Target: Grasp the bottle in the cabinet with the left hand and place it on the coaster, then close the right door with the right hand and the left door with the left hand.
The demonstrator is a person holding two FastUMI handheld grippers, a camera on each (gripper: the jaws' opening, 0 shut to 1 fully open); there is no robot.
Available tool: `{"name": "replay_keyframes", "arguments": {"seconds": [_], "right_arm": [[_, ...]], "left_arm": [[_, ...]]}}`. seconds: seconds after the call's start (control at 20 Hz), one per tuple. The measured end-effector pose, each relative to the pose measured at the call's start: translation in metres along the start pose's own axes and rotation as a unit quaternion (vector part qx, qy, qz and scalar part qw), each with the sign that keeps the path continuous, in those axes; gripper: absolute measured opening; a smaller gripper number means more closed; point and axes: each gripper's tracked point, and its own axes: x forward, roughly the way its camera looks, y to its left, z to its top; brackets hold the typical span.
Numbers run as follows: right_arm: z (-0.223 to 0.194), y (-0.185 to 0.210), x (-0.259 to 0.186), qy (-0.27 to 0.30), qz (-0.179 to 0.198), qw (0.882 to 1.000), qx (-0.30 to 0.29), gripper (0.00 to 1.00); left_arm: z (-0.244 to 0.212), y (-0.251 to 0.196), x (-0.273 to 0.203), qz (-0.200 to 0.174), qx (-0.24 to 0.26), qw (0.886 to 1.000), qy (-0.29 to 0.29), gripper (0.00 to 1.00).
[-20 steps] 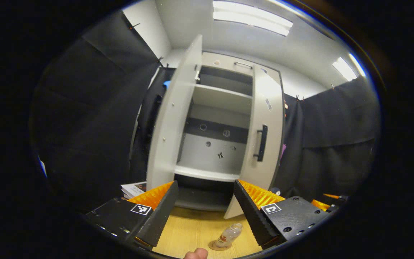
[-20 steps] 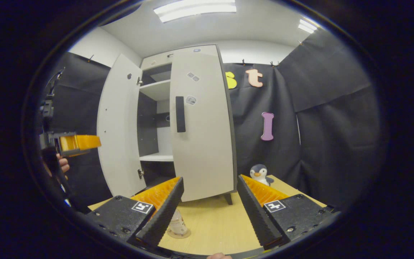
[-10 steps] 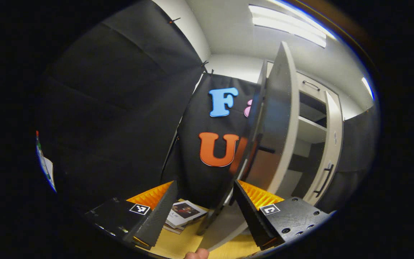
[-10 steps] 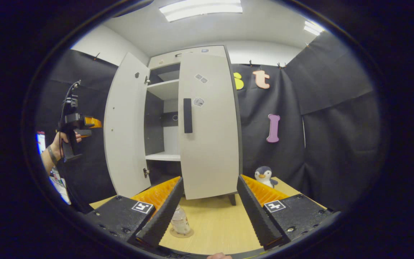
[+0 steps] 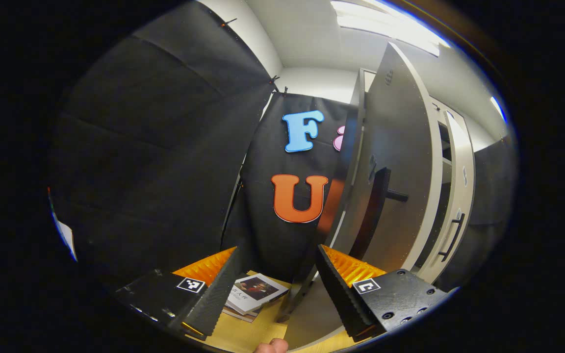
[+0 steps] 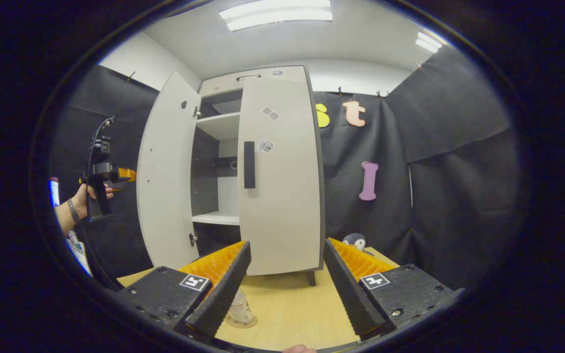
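Standing on table: bottle [image 6: 239,307], upright on coaster [image 6: 241,322], in front of the cabinet [image 6: 243,171], seen in the right gripper view.
Cabinet interior: two shelves visible through the gap, both bare.
Right door [image 6: 281,171]: shut or nearly so, dark handle [image 6: 248,164] on its face.
Left door [image 6: 165,171]: swung wide open.
Left gripper [image 5: 277,289]: jaws apart, holding nothing, facing the left door's outer side; books [image 5: 255,292] lie below.
Right gripper [image 6: 286,289]: jaws apart, empty, aimed at the cabinet.
Beside cabinet: penguin toy [image 6: 356,241].

Left view behind left door [image 5: 395,162]; right view fronts cabinet [image 6: 277,171].
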Motion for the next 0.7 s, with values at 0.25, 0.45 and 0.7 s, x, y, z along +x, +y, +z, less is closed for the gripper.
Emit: {"name": "replay_keyframes", "arguments": {"seconds": [0.25,0.45,0.7], "right_arm": [[0.002,-0.006,-0.002,-0.002,-0.008,1.0,-0.011,0.97],[0.003,-0.018,-0.006,-0.002,-0.023,1.0,-0.013,0.97],[0.008,-0.028,-0.014,-0.008,-0.044,0.999,-0.015,0.97]], "left_arm": [[-0.014,-0.048,-0.005,-0.049,-0.021,0.999,0.012,0.93],[-0.028,-0.1,0.002,-0.103,-0.031,0.994,0.025,0.93],[-0.016,-0.099,0.003,-0.079,-0.046,0.996,-0.002,0.95]]}}
